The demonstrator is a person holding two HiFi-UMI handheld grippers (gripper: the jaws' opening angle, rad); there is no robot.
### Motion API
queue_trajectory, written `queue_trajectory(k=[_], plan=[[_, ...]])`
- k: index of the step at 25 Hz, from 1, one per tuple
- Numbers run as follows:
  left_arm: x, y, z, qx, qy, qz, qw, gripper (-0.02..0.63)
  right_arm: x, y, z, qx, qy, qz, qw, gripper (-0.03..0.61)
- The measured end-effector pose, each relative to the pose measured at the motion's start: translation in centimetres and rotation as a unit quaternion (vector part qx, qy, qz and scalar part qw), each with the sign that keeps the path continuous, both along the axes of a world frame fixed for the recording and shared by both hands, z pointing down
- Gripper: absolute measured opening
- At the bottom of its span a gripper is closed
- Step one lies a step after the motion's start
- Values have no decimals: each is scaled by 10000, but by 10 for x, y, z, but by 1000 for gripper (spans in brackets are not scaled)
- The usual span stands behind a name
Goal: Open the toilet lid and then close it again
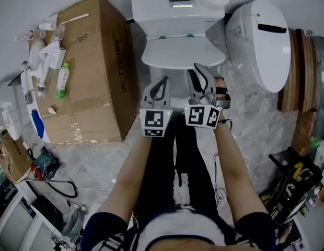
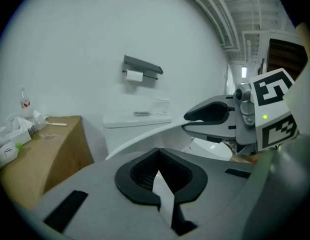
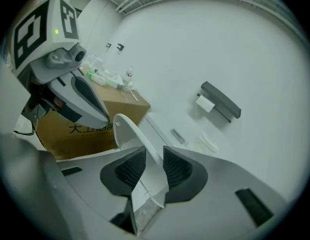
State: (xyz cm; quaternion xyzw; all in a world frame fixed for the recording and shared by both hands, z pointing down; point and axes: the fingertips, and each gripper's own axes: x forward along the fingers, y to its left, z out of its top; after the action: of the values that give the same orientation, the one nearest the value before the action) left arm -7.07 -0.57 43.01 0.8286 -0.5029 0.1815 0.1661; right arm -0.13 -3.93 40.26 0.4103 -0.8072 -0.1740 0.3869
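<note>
Toilet lid [image 1: 178, 52] stands part-raised before the cistern, its front rim clamped in your right tool [image 1: 200, 68]. Your left tool [image 1: 163, 81], clenched on nothing, hangs just beside it. The black print on the cardboard box [image 1: 94, 46] is too blurred to read.

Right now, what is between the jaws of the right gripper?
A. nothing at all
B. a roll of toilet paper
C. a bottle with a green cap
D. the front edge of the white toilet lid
D: in the right gripper view, the right gripper has its jaws closed on the toilet lid, whose white edge runs in between them.
</note>
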Motion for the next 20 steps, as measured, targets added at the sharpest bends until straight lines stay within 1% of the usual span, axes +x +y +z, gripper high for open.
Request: queue_trajectory(k=[7, 14, 20], plan=[[-6, -8, 4, -36, 13, -88, 10000, 6, -3, -31, -13, 51, -179, -9, 9998, 94], [-4, -19, 2, 40, 10, -80, 10000, 6, -6, -62, -20, -30, -330, -66, 9994, 94], [0, -22, 3, 18, 47, -86, 10000, 6, -9, -88, -26, -146, -508, -80, 9986, 100]])
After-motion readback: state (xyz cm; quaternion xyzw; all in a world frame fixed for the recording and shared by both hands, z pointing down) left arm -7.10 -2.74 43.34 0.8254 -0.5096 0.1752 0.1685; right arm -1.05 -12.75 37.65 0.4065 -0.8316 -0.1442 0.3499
